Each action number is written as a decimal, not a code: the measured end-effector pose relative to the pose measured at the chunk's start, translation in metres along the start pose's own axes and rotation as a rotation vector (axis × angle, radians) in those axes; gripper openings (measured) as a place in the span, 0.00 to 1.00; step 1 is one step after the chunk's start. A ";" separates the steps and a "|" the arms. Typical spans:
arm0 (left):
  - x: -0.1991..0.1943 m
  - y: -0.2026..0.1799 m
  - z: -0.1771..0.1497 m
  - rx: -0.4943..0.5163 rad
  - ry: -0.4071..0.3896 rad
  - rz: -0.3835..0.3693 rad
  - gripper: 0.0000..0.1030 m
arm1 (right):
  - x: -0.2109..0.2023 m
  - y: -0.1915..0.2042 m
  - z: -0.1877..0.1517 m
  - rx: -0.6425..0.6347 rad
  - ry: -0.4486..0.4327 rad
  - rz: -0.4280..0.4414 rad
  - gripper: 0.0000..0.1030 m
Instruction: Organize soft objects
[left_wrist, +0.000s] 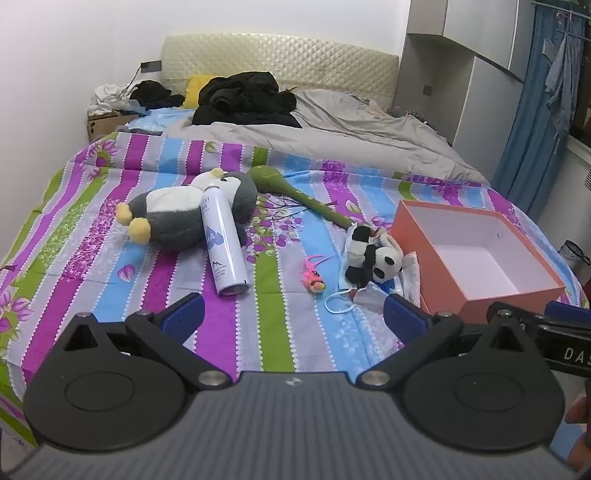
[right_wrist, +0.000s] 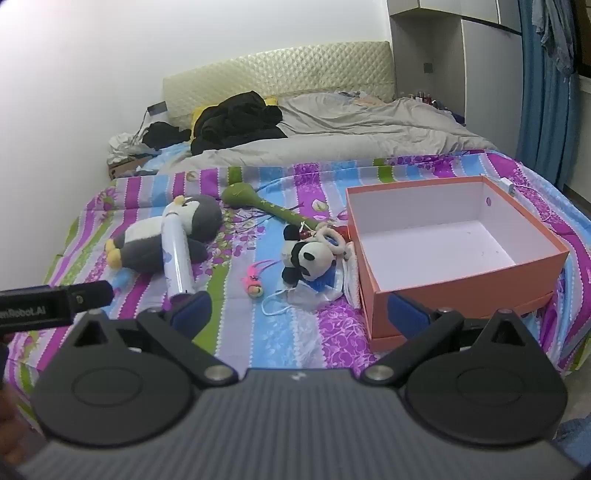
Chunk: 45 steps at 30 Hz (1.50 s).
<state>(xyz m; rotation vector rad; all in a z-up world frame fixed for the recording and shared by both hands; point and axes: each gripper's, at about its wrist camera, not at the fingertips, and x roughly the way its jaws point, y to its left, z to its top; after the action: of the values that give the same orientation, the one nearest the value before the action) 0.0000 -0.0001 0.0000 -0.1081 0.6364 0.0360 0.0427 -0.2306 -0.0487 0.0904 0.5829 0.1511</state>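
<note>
Two plush animals lie on my bed's striped floral sheet (left_wrist: 280, 332), and I place everything by the orange box (right_wrist: 458, 291). That box is stiff card, square-cornered, its white inside bare, and it sits on the sheet toward the right edge of the bed. Just beside its left wall lies the panda plush (right_wrist: 308, 256), small, black and white and fuzzy, resting on a crumpled white face mask (left_wrist: 354, 299) and some thin plastic. Left of the panda, farther from the box, is a tiny pink feathery toy (left_wrist: 316, 275). Behind the panda a long green plush stick (right_wrist: 266, 206) with a rounded head runs slantwise away from the box. Well apart from the box, on the far left, the penguin plush (left_wrist: 184, 218) lies on its back, grey and white with yellow feet, soft and rounded. A smooth white spray can (left_wrist: 223, 243), a hard cylinder, lies across its belly. Beyond all this a grey quilt (left_wrist: 332, 129) lies rumpled, with a heap of black clothes (left_wrist: 243, 98) at the quilted headboard (left_wrist: 280, 59).

My left gripper (left_wrist: 293, 314) hangs over the near sheet, left of the box, jaws spread as wide as they go, blue pads touching nothing. My right gripper (right_wrist: 301, 314) is just as wide and empty; its right pad shows in front of the box's near wall, but I cannot tell if it touches.
</note>
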 end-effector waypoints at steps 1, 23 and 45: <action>0.000 0.000 0.000 -0.008 0.010 -0.003 1.00 | -0.001 0.000 0.000 -0.001 0.000 0.000 1.00; -0.002 -0.006 -0.009 0.009 0.050 -0.028 1.00 | -0.014 -0.004 -0.016 0.036 0.010 0.000 1.00; -0.004 0.002 -0.004 0.004 0.047 -0.031 1.00 | -0.014 -0.001 -0.014 0.034 0.018 -0.014 1.00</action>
<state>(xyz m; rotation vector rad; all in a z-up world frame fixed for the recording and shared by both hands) -0.0052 0.0017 -0.0008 -0.1154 0.6820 0.0019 0.0239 -0.2335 -0.0529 0.1184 0.6040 0.1285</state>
